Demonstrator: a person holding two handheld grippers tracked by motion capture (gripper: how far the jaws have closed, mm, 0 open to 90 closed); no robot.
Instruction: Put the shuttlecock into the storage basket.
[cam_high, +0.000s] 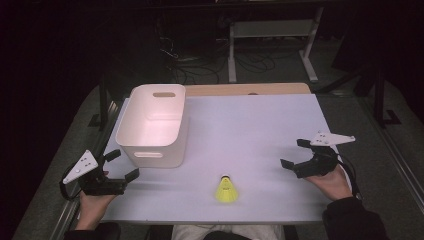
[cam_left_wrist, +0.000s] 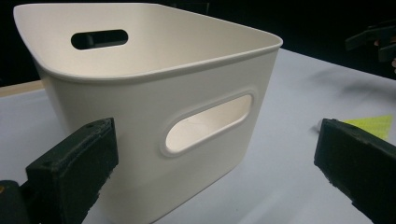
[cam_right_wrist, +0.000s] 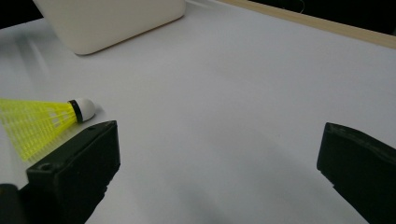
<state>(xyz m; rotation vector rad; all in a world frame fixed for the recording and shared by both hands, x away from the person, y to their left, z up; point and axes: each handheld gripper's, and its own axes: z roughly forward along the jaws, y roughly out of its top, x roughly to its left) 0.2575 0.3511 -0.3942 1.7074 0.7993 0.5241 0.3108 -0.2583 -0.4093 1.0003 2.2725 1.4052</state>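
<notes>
The yellow shuttlecock (cam_high: 226, 190) lies on the table (cam_high: 260, 130) at 6 o'clock; the white basket (cam_high: 152, 125) stands at 10 o'clock; left gripper (cam_high: 122, 165) and right gripper (cam_high: 294, 153) are both wide open, holding nothing

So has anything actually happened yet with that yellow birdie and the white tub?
Nothing looks done: the yellow shuttlecock lies on its side on the table, apart from the white bin, whose visible inside holds nothing. The left gripper and right gripper stand open and empty. Left, probably: grasping the shuttlecock and placing it in the bin.
</notes>
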